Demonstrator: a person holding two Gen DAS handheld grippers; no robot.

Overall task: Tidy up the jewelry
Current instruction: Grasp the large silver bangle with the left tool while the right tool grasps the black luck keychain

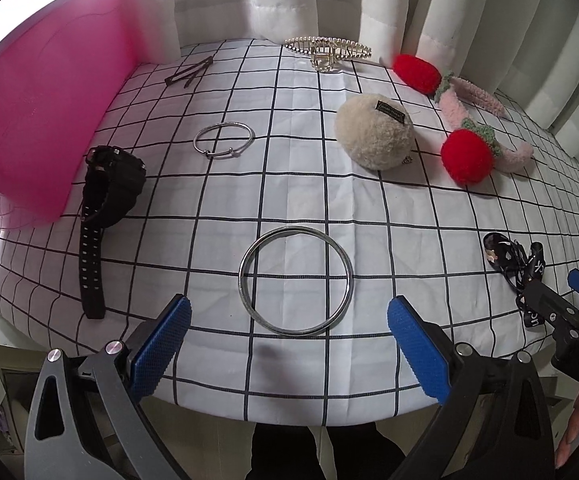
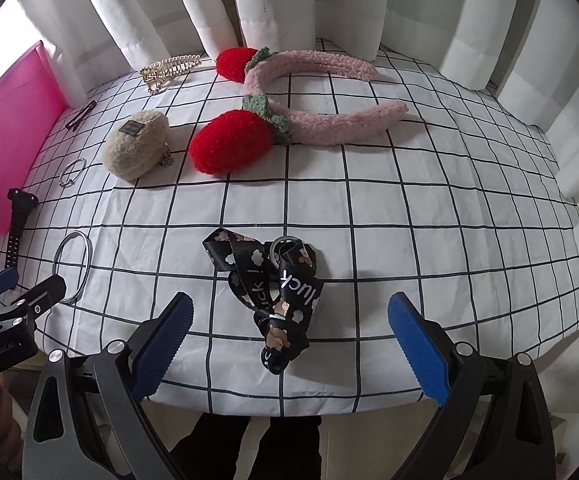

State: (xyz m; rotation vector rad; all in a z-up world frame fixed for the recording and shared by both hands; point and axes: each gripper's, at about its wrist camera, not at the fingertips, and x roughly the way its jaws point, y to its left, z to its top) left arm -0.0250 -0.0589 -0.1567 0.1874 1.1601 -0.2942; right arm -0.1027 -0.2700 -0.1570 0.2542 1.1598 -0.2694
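My left gripper (image 1: 289, 340) is open and empty, just short of a large silver bangle (image 1: 295, 236) lying flat on the grid cloth. A thin silver bracelet (image 1: 245, 128), a black watch (image 1: 105, 200), a dark hair clip (image 1: 189, 74), a pearl claw clip (image 1: 325, 52), a beige fluffy pouch (image 1: 373, 132) and a pink headband with red strawberries (image 1: 469, 120) lie further back. My right gripper (image 2: 289, 340) is open and empty, with a black printed ribbon lanyard (image 2: 269, 284) lying between and just beyond its fingertips.
A pink box (image 1: 45, 92) stands at the left edge of the table; it also shows in the right wrist view (image 2: 9, 128). White curtains (image 2: 289, 0) close the back and right sides. The table's front edge (image 2: 289, 402) is right under both grippers.
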